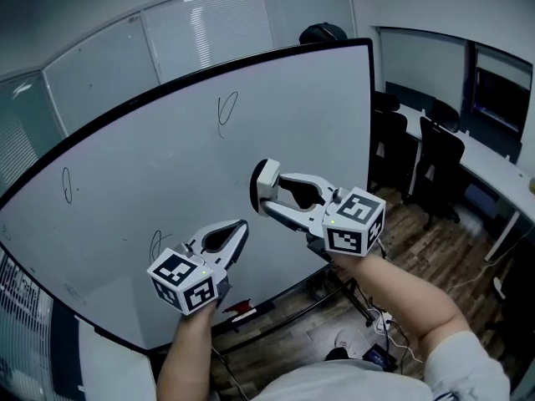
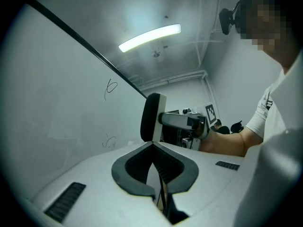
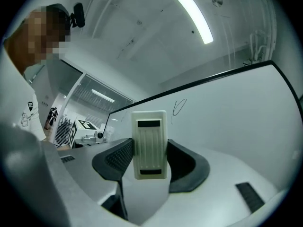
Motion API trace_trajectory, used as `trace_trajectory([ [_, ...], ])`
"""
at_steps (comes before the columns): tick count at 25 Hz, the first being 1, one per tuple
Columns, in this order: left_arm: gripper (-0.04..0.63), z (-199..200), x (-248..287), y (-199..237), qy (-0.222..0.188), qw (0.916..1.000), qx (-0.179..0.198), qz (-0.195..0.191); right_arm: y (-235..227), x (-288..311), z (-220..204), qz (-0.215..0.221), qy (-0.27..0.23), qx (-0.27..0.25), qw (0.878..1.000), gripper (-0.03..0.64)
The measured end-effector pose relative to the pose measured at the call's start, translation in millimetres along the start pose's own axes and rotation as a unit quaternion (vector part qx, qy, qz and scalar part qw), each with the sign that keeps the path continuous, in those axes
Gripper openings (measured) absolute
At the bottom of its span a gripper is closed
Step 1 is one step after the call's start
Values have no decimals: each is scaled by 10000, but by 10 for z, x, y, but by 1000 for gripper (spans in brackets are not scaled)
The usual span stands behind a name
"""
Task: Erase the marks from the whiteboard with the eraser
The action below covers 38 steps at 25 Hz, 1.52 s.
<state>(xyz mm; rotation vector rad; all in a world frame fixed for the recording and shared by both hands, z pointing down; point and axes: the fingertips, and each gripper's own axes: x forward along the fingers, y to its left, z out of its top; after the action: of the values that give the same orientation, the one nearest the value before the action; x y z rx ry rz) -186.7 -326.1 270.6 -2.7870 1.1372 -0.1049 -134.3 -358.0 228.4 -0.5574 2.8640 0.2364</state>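
Note:
A large whiteboard [image 1: 167, 174] stands in front of me with three small pen marks: one high up [image 1: 226, 112], one at the left [image 1: 66, 184], one low down [image 1: 156, 244] beside my left gripper. My right gripper [image 1: 269, 192] is shut on a white eraser [image 1: 266, 184], whose dark felt face points at the board, a short way off it. In the right gripper view the eraser [image 3: 150, 144] sits upright between the jaws. My left gripper [image 1: 241, 230] is shut with nothing in it, just below and left of the eraser [image 2: 152, 117].
Black office chairs [image 1: 435, 161] and a white desk [image 1: 493, 165] stand to the right of the board. The board's stand legs [image 1: 351, 295] and cables [image 1: 380, 320] lie on the wooden floor below. A window wall [image 1: 109, 65] runs behind the board.

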Motion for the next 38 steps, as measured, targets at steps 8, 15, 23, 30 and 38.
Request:
trace_trajectory([
  [8, 6, 6, -36, 258, 138, 9998, 61, 153, -374, 477, 513, -553, 499, -1784, 9811, 232],
  [15, 6, 41, 42, 461, 339, 9979, 431, 356, -499, 864, 844, -735, 864, -2668, 9571, 232],
  [23, 6, 199, 103, 506, 348, 9961, 727, 346, -782, 1035, 1121, -1058, 1284, -3599, 9180, 232],
  [30, 6, 345, 120, 465, 125, 9980, 613, 102, -987, 1002, 1463, -1450, 1007, -3761, 9096, 232],
  [38, 6, 190, 164, 517, 131, 9991, 397, 55, -595, 1149, 1016, -1062, 1058, -3965, 9057, 232],
])
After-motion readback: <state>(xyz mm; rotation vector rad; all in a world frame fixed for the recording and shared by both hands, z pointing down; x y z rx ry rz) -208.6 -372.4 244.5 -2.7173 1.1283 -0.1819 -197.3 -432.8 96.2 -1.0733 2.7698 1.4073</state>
